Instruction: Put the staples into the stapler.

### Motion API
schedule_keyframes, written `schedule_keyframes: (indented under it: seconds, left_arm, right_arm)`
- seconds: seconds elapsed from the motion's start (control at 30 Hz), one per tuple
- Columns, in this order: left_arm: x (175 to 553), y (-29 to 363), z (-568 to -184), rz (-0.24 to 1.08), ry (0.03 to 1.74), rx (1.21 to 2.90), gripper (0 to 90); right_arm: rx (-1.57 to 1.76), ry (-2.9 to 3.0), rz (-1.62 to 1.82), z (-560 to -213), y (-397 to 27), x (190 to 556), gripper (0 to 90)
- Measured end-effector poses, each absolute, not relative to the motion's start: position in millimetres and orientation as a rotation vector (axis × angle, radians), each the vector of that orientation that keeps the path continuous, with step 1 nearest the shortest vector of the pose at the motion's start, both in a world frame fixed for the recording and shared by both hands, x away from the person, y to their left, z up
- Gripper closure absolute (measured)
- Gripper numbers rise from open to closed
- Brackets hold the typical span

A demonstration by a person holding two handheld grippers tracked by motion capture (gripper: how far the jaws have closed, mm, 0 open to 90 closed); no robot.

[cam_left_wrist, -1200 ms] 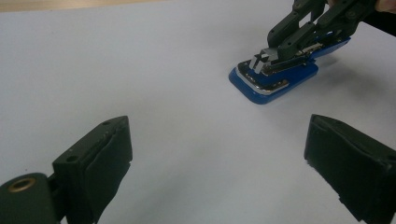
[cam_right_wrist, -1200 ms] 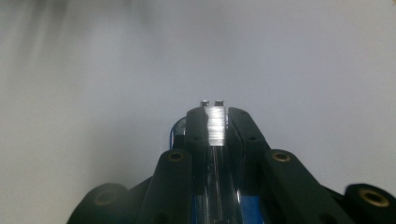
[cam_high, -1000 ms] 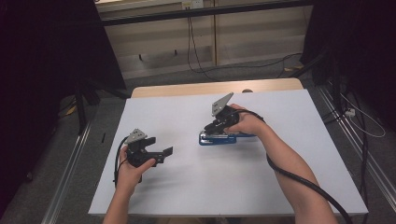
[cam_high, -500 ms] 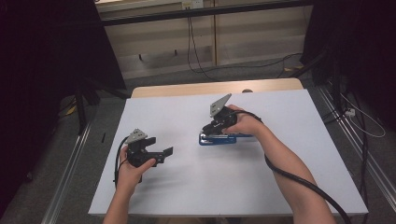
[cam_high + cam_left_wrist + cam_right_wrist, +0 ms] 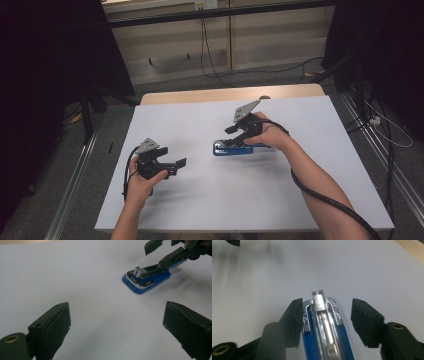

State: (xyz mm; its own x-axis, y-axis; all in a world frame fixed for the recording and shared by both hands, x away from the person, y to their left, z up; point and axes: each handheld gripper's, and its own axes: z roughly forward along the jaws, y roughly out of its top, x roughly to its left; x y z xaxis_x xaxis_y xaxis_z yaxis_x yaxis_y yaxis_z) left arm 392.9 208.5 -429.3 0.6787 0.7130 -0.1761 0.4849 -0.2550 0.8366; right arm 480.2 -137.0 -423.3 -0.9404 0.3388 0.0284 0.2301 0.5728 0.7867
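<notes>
Both matte black two-jaw claws, left (image 5: 181, 162) and right (image 5: 231, 136), carry a grey three-cornered plate on top. Brass-ringed screw holes sit at the jaw bases. A black cable trails from each, and the forearms are bare of sleeves.

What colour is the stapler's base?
Blue, on the stapler; clearest in the left gripper view.

The left gripper (image 5: 116, 332) hovers low over the white table (image 5: 62, 272), its two black jaws wide apart with nothing between them. Ahead lies a blue stapler (image 5: 147, 280), its metal top showing. At the stapler's far end the right gripper (image 5: 165, 253) reaches in, one jaw at it.
</notes>
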Motion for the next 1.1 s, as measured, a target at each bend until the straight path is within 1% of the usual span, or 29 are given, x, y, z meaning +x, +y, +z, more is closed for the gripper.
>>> schedule_keyframes:
  seconds: [0.2,0.3,0.4,0.8,1.1]
  left_arm:
    - [392,203,-428,0.287,0.908,1.909,8.0]
    - [393,200,-428,0.277,0.908,1.909,8.2]
    - [393,198,-428,0.282,0.898,1.912,8.2]
    - [396,190,-430,0.275,0.888,1.916,8.2]
    - [394,190,-431,0.266,0.894,1.931,7.8]
  right_arm:
    - [0.625,2.633,1.273,-420,-157,465,32.6]
    - [0.682,2.599,1.254,-419,-168,457,25.9]
    - [0.725,2.577,1.224,-421,-178,447,22.4]
    - [0.886,2.44,1.191,-423,-209,415,14.7]
    - [0.986,2.346,1.187,-429,-228,398,13.7]
